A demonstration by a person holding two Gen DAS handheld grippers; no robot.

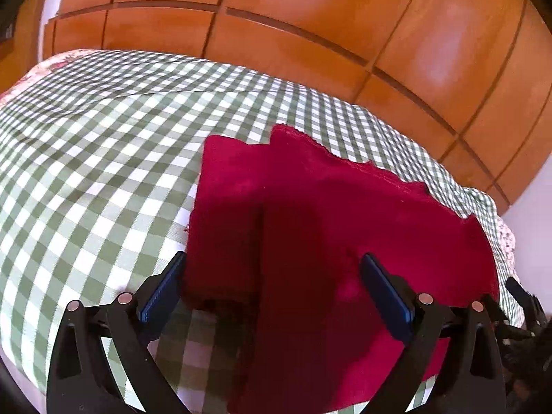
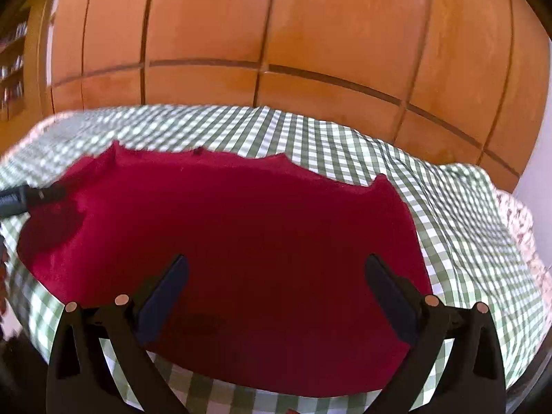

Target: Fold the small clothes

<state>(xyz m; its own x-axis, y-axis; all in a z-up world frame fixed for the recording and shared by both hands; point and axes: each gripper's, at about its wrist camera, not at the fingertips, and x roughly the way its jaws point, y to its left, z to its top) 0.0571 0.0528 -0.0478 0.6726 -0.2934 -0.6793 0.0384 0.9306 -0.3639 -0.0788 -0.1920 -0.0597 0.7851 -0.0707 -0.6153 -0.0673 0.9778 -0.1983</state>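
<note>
Cloth [image 1: 345, 214], a red piece, lies flat on the checked bedspread [image 1: 86, 145], toward its right side and close to the near edge. One fold looks done: on the left a panel is turned over the rest, leaving a straight ridge down the middle. At least one more fold seems left before it makes a small packet. Your left tongs [image 1: 272, 289] hang spread over the near left corner of the cloth, pinching nothing. Your right tongs [image 2: 276, 293] are also spread wide above the near edge, empty. Beyond the bed stands an orange wooden wardrobe [image 2: 276, 34].
</note>
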